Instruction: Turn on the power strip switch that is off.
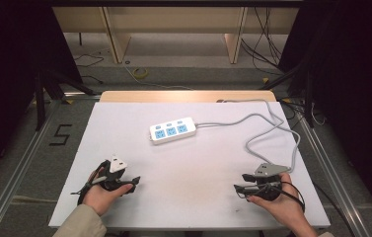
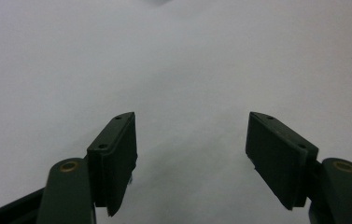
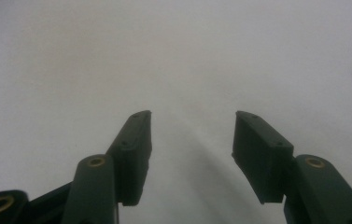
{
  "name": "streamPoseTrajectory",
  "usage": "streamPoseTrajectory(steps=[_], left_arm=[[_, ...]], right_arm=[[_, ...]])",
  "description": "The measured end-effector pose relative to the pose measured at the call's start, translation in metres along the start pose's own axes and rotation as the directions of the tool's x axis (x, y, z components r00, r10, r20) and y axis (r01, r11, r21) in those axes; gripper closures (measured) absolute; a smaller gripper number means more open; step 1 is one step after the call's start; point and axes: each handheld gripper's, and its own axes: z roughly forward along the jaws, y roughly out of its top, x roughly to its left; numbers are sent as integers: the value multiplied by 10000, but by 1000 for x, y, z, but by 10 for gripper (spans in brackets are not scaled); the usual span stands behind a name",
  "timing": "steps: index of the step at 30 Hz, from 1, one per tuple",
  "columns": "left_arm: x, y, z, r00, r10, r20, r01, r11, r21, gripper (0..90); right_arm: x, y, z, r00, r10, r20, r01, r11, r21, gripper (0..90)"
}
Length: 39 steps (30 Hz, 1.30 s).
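We see the power strip [image 1: 172, 131] at twelve o'clock on the white table [image 1: 124, 148], long axis nine-to-three. Left gripper [image 1: 135, 181] and right gripper [image 1: 237, 188], both spread and empty, lie well short; the left looks slightly nearer.

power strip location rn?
In the high view the power strip lies flat near the middle of the white table, beyond both claws and untouched, its grey cable trailing off toward the right edge.
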Motion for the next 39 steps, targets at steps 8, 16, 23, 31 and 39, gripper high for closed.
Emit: streamPoseTrajectory(steps=[8,16,23,31,39], left_arm=[[0,0,-2,10000,-8,-90,9,10000,82,412],[6,4,-8,9999,-41,-165,51,9981,620,844],[6,12,-10,9990,-443,-38,445,9958,794,896],[4,24,-7,9988,-468,156,450,9941,983,897],[7,31,-2,9980,-612,171,591,9925,1066,897]], right_arm=[[2,1,0,10000,-58,-34,58,10000,-18,495],[2,1,1,9999,-23,-110,22,10000,-34,494],[2,1,1,9999,19,-128,-21,10000,-82,488],[1,1,1,9999,36,-130,-37,10000,-88,482],[1,1,1,9999,45,-139,-46,10000,-80,481]])
